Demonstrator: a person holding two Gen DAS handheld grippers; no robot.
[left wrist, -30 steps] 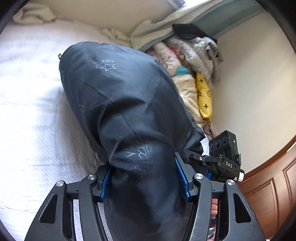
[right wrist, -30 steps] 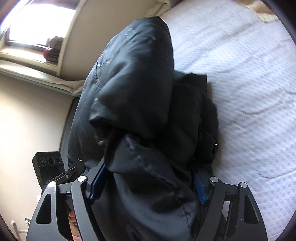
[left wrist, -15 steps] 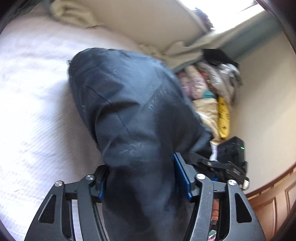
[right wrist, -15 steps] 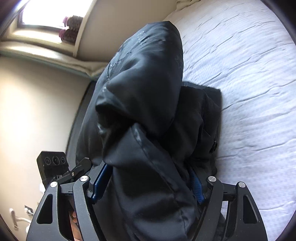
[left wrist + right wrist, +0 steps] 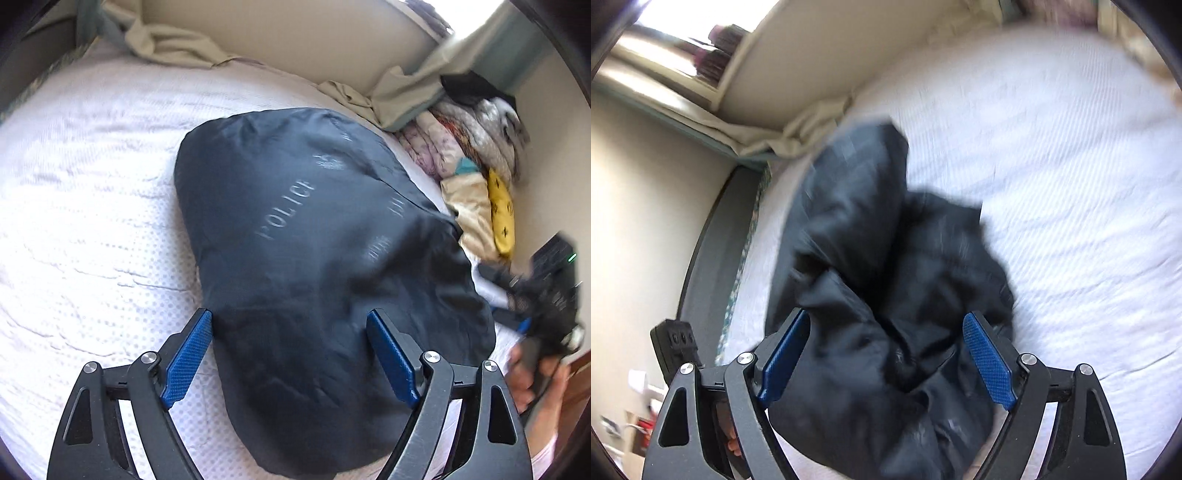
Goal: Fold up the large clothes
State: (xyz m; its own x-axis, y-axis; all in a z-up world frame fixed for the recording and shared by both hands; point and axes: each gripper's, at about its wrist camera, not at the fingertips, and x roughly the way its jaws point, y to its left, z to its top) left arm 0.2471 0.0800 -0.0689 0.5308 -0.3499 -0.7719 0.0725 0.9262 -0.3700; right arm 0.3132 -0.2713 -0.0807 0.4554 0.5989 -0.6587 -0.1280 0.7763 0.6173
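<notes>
White bed (image 5: 92, 206), dark jacket (image 5: 314, 240) mid-frame, lower end cut off; left gripper (image 5: 290, 347) and right gripper (image 5: 882, 345) opening, released, blurred.

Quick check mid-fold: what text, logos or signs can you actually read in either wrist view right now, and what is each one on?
"POLICE": pale print on the dark jacket, left wrist view.
Other pale marks on the jacket, above and right of that word: too blurred to read.
Black patterns on the yellow cloth in the clothes pile: marks, not letters.
Right wrist view: motion-blurred, nothing readable.
</notes>
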